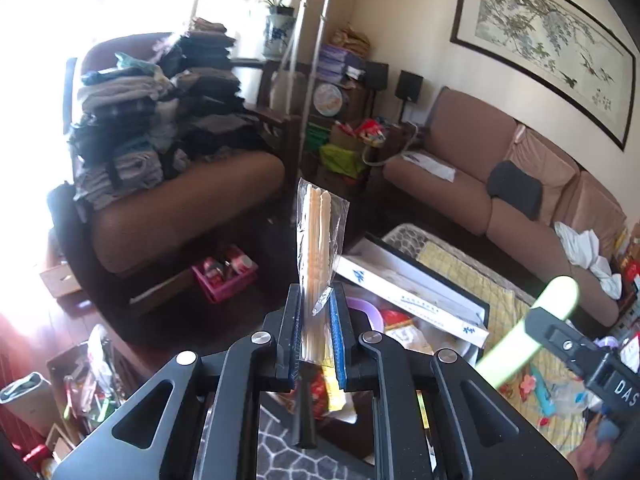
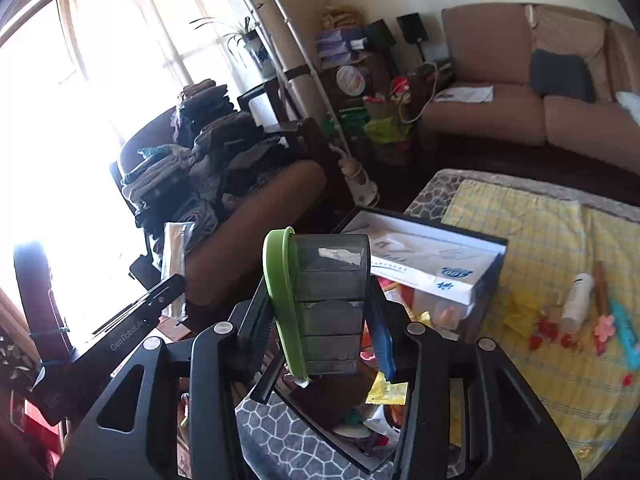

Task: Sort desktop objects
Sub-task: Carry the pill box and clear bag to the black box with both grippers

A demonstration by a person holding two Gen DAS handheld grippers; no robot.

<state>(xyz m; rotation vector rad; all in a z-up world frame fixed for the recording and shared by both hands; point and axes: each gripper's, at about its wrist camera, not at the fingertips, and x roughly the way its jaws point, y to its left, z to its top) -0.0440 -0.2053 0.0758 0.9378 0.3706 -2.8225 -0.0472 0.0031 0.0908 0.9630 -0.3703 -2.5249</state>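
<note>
Both grippers are loaded and raised above the cluttered tabletop (image 2: 560,240), so the step in hand looks like the carry between pick-up and drop-off. The left gripper (image 1: 314,320) has its fingers clenched on a clear plastic packet of wooden chopsticks (image 1: 318,236), which stands upright out of the blue pads toward twelve o'clock in the left wrist view. The right gripper (image 2: 320,312) grasps a smoky translucent container with a green lid (image 2: 330,300) — the lid edge faces nine o'clock in the right wrist view, the ribbed body pressed against the blue pad at three o'clock.

Below both, an open black box (image 2: 432,264) with a white lining sits on the yellow checked cloth, holding snack packets and other bits (contents partly hidden by the grippers). At three o'clock in the right wrist view, a small white bottle (image 2: 576,300) and red oddments remain loose on the cloth.

The next move likely calls for lowering each item into its sorting spot — probably the box — and releasing only once it rests. The chopstick packet is slippery and tall, so it may tilt.
</note>
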